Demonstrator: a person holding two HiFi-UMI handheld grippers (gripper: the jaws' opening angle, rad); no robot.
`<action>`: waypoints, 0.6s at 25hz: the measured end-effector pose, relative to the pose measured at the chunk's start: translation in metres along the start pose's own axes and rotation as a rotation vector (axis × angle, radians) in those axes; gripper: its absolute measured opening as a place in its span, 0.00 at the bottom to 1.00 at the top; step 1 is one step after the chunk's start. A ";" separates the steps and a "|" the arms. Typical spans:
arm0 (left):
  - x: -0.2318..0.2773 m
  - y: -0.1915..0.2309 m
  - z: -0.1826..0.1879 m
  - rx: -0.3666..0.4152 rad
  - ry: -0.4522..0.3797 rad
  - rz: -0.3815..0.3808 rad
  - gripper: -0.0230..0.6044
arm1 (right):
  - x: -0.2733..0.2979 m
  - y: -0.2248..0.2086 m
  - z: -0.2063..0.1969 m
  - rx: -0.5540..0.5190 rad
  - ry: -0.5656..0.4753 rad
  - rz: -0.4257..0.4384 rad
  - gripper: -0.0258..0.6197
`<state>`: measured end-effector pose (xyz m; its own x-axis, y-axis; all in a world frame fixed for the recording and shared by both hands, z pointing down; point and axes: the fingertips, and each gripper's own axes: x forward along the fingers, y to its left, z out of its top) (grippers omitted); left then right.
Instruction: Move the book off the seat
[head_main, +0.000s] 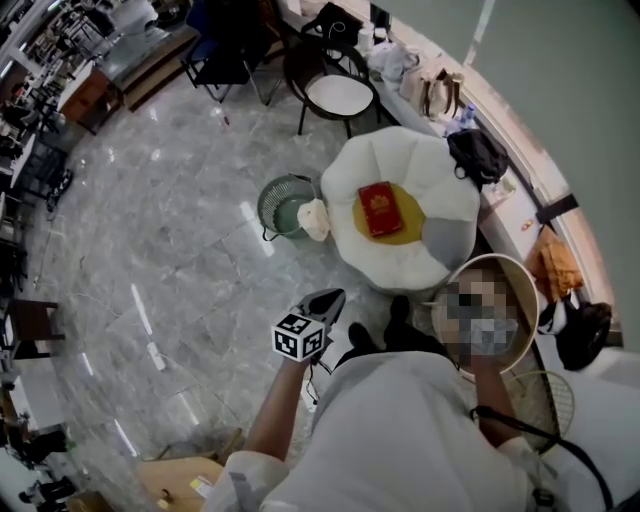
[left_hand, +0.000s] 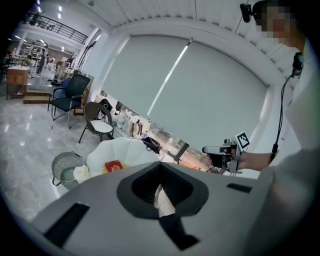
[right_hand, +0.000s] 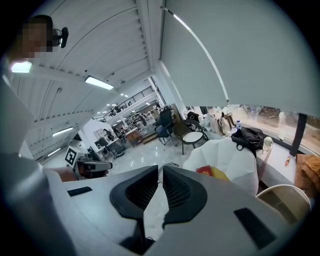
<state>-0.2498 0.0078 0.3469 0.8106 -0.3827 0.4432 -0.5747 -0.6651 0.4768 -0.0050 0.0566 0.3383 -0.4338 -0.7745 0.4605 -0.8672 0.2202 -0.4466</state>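
A red book (head_main: 380, 208) lies flat on a yellow cushion in the middle of a white petal-shaped seat (head_main: 440, 170). My left gripper (head_main: 333, 298) is held above the floor a short way in front of the seat, pointing at it, jaws shut and empty. In the left gripper view the book (left_hand: 113, 165) and seat (left_hand: 127, 149) sit beyond the closed jaws, and my right gripper (left_hand: 216, 150) is held out at the right. The right gripper view shows its own jaws (right_hand: 161, 172) shut on nothing, with the book (right_hand: 204, 170) ahead. The head view does not show the right gripper.
A green wire bin (head_main: 283, 203) with a cream object (head_main: 314, 220) at its rim stands left of the seat. A black chair with a white pad (head_main: 340, 95) is behind. A black bag (head_main: 478, 155) lies on the window ledge. A round wicker frame (head_main: 528, 290) stands right.
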 end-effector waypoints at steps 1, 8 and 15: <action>0.003 0.000 0.001 -0.002 0.001 0.001 0.04 | 0.001 -0.003 0.001 0.000 0.002 0.002 0.12; 0.026 0.001 0.012 -0.040 -0.020 0.012 0.04 | 0.024 -0.027 0.018 -0.005 0.033 0.039 0.12; 0.069 0.005 0.022 -0.080 -0.011 0.051 0.04 | 0.061 -0.064 0.038 -0.035 0.104 0.097 0.12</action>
<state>-0.1944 -0.0359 0.3627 0.7808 -0.4224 0.4604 -0.6223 -0.5914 0.5128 0.0334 -0.0275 0.3654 -0.5375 -0.6833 0.4942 -0.8271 0.3129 -0.4670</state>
